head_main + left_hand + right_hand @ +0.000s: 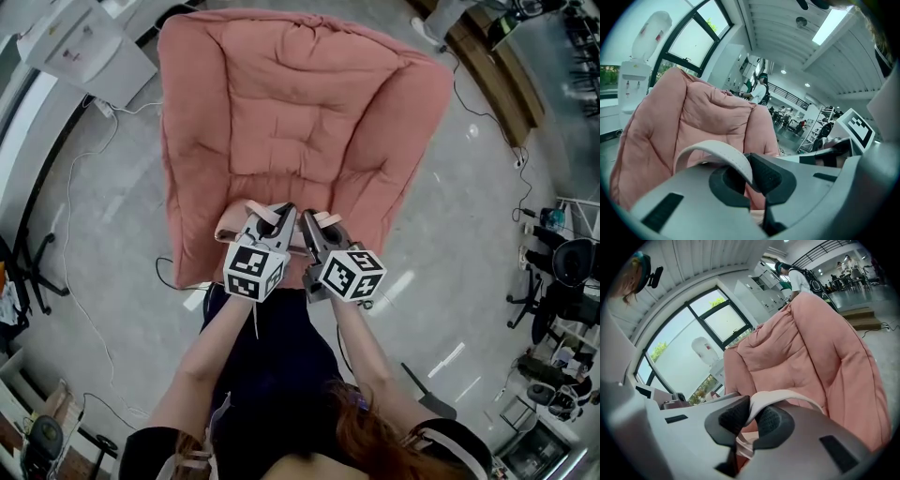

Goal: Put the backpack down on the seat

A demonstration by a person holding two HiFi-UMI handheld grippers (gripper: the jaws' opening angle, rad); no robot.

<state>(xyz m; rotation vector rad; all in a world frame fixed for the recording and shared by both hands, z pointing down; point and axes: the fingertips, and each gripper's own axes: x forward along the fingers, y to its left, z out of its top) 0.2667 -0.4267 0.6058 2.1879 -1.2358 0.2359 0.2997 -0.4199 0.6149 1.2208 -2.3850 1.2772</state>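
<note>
Up close first: the left tool point(751, 176) is clamped tight on a pale strap point(719, 152), which loops up over its jaw. Same deal with the right tool point(752, 416), pressed together and pinching the other strap point(787, 397). From the head view the two sit side by side, nearly touching, right at the front edge of the seat point(291, 103), a big pink padded chair.

As for the backpack, honestly only its straps show. The body hangs somewhere under the tools and the marker cubes cover it. There's a pinkish sliver below the jaws in the right gripper view, but I can't tell what it is.

Further out there's shiny grey floor point(469, 234) with a cable trailing across it, and a water dispenser point(635, 79) by the big windows. Way in the back, a person in green point(792, 277) is too small to make out.
</note>
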